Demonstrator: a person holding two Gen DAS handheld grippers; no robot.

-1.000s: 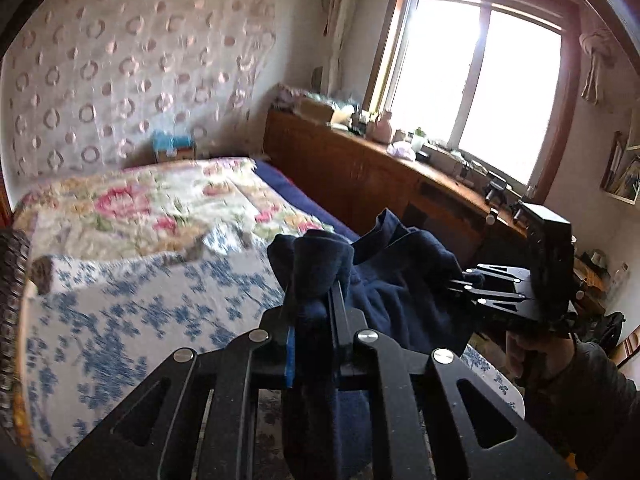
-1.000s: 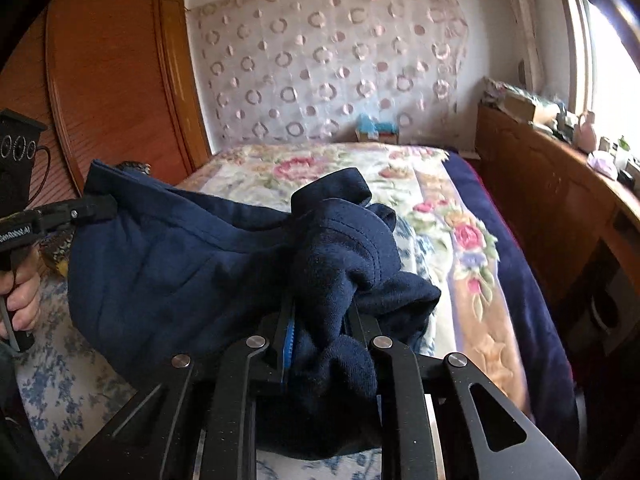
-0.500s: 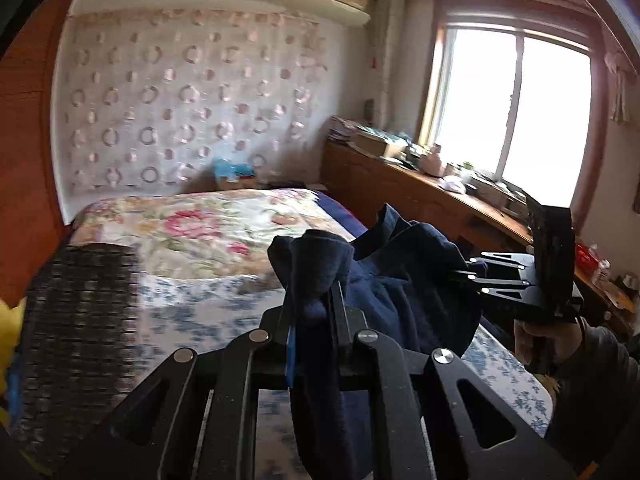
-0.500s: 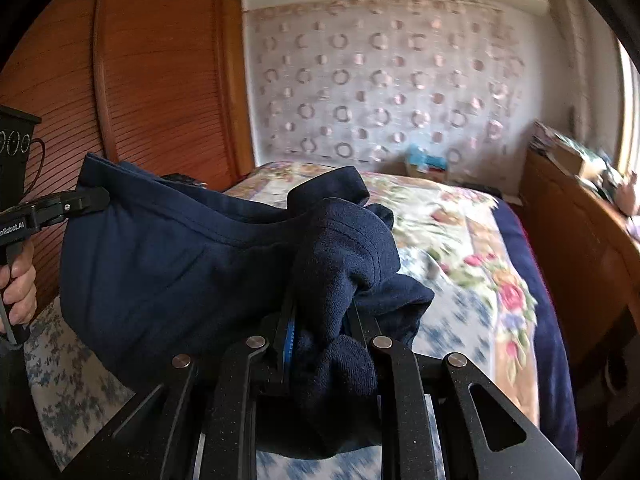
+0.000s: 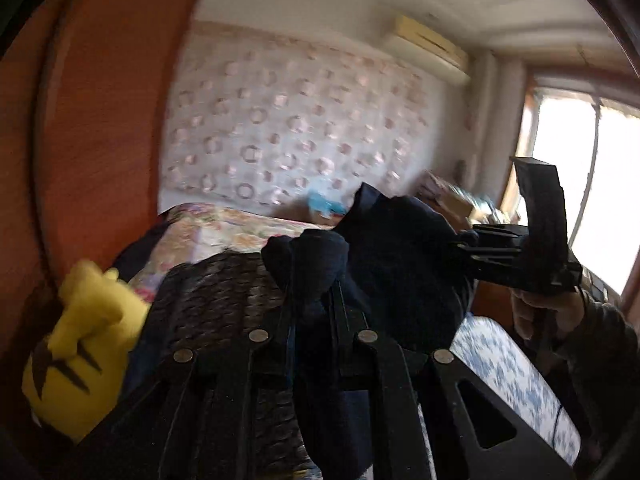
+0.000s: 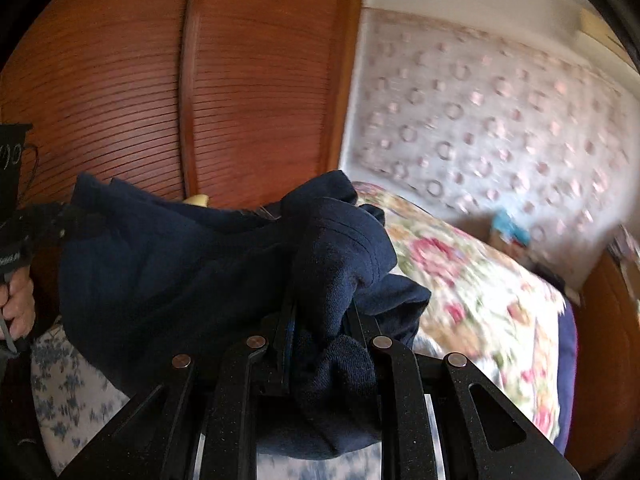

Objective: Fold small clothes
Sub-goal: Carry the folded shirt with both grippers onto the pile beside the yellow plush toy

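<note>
The navy garment point(image 6: 192, 264) hung in the air above the bed point(image 6: 472, 280), stretched between the two grippers and touching no surface that could be seen. The left gripper point(image 5: 310, 292) was clamped on a bunched corner of the cloth, its jaws nearly together with the fabric squeezed up between them and trailing down over the linkage; it pointed slightly downward toward a dark woven cover point(image 5: 216, 292) and a yellow plush toy point(image 5: 80, 340) at the wardrobe point(image 5: 100, 120) side. The right gripper point(image 6: 320, 312) pinched another thick fold in the same way, tilted downward, the cloth spilling over both its fingers point(image 6: 362, 320). In the left wrist view, the right gripper stood side-on to the right, gripped from below by the person's right hand point(image 5: 536, 312) in a dark sleeve point(image 5: 600, 344). In the right wrist view, the left hand point(image 6: 16, 300) showed at the left edge, fingers curled around its handle. Both views were blurred.
</note>
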